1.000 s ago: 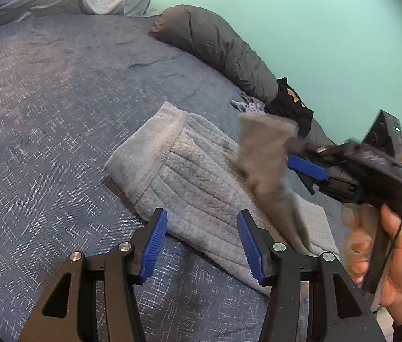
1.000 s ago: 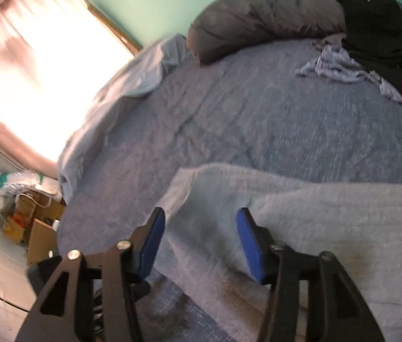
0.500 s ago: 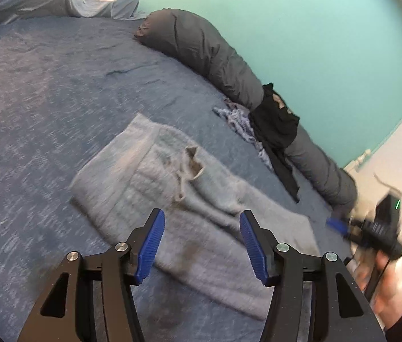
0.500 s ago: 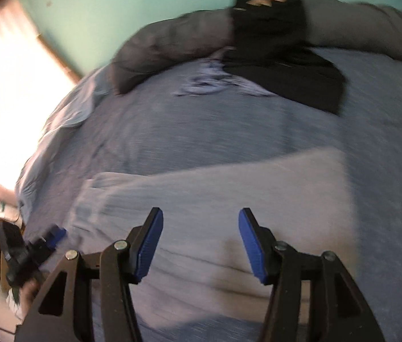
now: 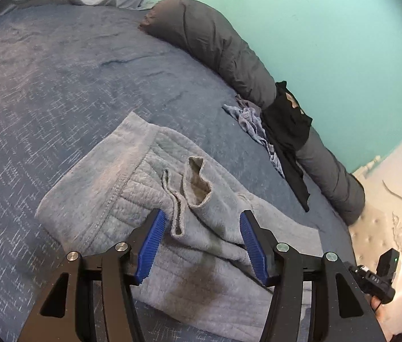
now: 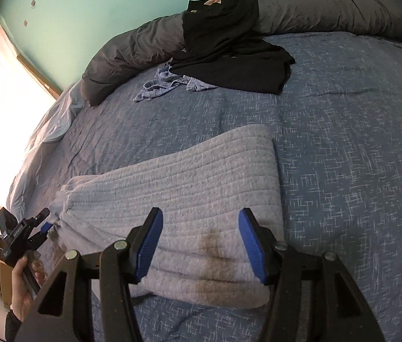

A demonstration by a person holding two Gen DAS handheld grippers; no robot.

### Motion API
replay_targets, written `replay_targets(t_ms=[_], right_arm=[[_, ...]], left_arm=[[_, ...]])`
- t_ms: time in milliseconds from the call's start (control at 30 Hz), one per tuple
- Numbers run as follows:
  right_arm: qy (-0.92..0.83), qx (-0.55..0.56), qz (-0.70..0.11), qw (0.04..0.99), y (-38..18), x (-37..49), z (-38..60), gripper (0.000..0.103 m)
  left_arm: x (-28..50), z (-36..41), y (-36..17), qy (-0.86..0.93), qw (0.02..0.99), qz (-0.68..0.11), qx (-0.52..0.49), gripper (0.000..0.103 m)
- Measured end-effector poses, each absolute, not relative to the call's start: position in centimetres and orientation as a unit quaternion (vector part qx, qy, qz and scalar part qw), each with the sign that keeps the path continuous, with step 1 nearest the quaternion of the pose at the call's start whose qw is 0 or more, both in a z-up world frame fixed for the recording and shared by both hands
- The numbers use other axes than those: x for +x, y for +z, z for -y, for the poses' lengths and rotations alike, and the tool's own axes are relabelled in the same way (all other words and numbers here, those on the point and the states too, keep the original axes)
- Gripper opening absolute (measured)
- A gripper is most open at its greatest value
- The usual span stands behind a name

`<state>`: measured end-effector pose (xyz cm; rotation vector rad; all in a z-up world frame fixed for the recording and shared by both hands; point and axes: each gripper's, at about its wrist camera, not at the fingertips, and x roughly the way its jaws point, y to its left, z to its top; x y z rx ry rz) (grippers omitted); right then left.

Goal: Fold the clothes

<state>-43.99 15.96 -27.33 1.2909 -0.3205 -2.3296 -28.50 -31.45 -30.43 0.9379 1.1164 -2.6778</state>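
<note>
A grey sweatshirt [image 5: 121, 188] lies flat on the blue blanket [image 5: 44, 91] of a bed. One sleeve [image 5: 198, 188] is folded over on top of it, with its cuff open and facing up. A dark stain shows on the near part of the sweatshirt.

The left gripper [image 5: 201, 245] hangs over the near part of the sweatshirt. Its blue fingers [image 5: 151, 245] stand about half open, and nothing is between them. The right gripper [image 6: 201, 245] hangs over the other end of the sweatshirt. Its fingers [image 6: 250, 245] also stand about half open and hold nothing.

At the far side of the bed, a long grey pillow [image 5: 223, 48] lies along the green wall [image 5: 315, 28]. Black clothes [image 6: 229, 45] hang over the pillow and spread onto the blanket. A small striped blue cloth [image 6: 166, 84] lies crumpled just beside them.
</note>
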Motion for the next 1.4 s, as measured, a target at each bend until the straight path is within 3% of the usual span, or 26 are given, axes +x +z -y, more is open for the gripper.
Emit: replay_targets(t_ms=[333,633,767,933,1200,1267,1400], right_arm=[[-0.84,0.475,0.136,0.223,-28.4,-44.0,-16.2,0.057],[-0.839,0.477,0.139,0.221,-28.4,-43.8,-16.4,0.057],[-0.838,0.479,0.142,0.221,-28.5,-43.8,-16.5,0.057],[-0.838,0.478,0.143,0.222,-28.3,-43.8,-16.5,0.057],[-0.837,0.48,0.142,0.221,-28.5,-43.8,-16.4,0.057],[-0.837,0.481,0.142,0.22,-28.6,-43.8,-16.4,0.057],[-0.836,0.483,0.143,0.219,-28.7,-43.9,-16.4,0.057]], left_arm=[[-28.4,30.1,-28.8,-0.893,0.035,-0.336,0.296,0.058],[-29.4,31.1,-32.3,-0.869,0.021,-0.372,0.325,0.058],[-29.4,31.7,-33.6,-0.865,0.031,-0.373,0.335,0.038],[-29.3,32.1,-33.3,-0.864,0.025,-0.383,0.325,0.032],[-29.7,32.2,-32.7,-0.865,0.001,-0.4,0.303,0.032],[-29.7,32.3,-32.5,-0.867,-0.002,-0.4,0.296,0.009],[-29.3,32.4,-31.6,-0.873,-0.009,-0.396,0.283,0.009]])
